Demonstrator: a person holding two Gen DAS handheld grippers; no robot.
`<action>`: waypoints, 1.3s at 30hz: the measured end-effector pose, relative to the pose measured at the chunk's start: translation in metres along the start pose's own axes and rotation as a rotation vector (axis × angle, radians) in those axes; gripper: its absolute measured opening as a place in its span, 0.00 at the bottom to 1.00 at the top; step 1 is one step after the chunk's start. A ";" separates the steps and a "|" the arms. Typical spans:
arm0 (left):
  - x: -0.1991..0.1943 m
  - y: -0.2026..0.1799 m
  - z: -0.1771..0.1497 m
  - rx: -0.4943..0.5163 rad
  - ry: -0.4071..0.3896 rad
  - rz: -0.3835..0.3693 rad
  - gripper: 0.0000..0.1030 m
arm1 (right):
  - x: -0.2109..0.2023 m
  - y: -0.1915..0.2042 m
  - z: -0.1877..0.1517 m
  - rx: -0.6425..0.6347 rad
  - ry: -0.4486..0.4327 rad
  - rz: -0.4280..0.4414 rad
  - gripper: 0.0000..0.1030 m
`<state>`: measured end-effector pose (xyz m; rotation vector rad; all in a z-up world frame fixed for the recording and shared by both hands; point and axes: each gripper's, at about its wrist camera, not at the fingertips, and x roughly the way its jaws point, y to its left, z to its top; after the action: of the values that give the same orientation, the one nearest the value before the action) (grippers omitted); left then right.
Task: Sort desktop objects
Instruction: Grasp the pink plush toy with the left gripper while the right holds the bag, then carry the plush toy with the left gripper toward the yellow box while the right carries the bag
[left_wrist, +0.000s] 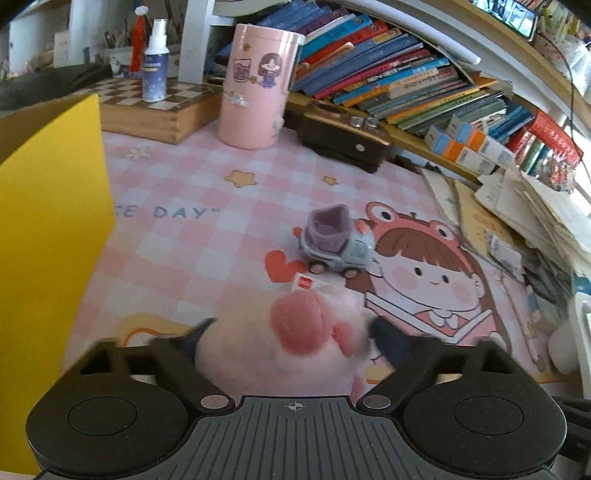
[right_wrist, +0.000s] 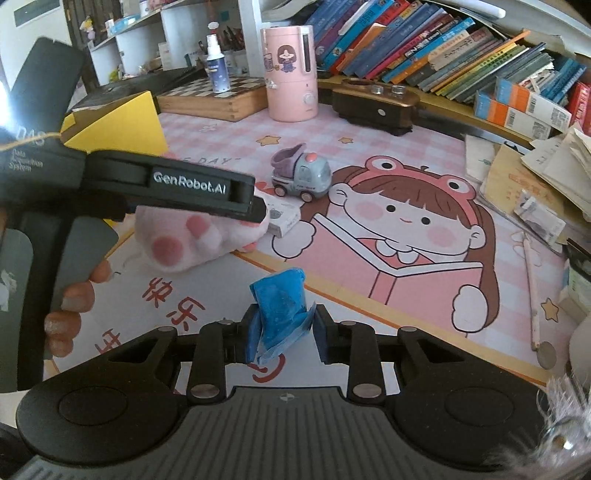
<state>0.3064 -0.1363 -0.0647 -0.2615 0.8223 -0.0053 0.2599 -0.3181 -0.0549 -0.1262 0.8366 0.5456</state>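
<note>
While the left gripper straddles one plush paw, its two fingers sit on either side of the soft pink toy; the blur leaves it unclear whether the pads press it. From the right wrist view that same gripper reaches in from the left, its tip over the paw, which lies on the pink checked desk mat just beside one small white card box. The right gripper is clamped on one crumpled blue bag, its two fingers drawn close against the wad, low above the mat near the printed red characters. One toy truck, grey with a purple tipper, stands on the mat just behind the card box. At the back stand one pink humidifier with a cartoon sticker, one spray bottle on one chessboard box, and one dark wooden stand. One yellow box sits at the left edge, a long row of books leans on the shelf, and one pile of loose papers lies on the right. Three fingertips of one hand curl round the left gripper's handle.
</note>
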 end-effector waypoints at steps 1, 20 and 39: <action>-0.002 -0.002 0.000 0.008 -0.008 -0.002 0.77 | -0.001 0.000 0.000 0.002 0.000 -0.004 0.27; -0.084 0.000 -0.009 -0.008 -0.129 -0.114 0.60 | -0.027 0.003 0.004 0.062 -0.023 -0.037 0.27; -0.141 0.020 -0.048 0.007 -0.165 -0.154 0.60 | -0.056 0.044 -0.011 0.024 -0.037 -0.043 0.27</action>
<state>0.1735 -0.1132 0.0017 -0.3139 0.6369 -0.1293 0.1999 -0.3063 -0.0170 -0.1111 0.8027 0.4962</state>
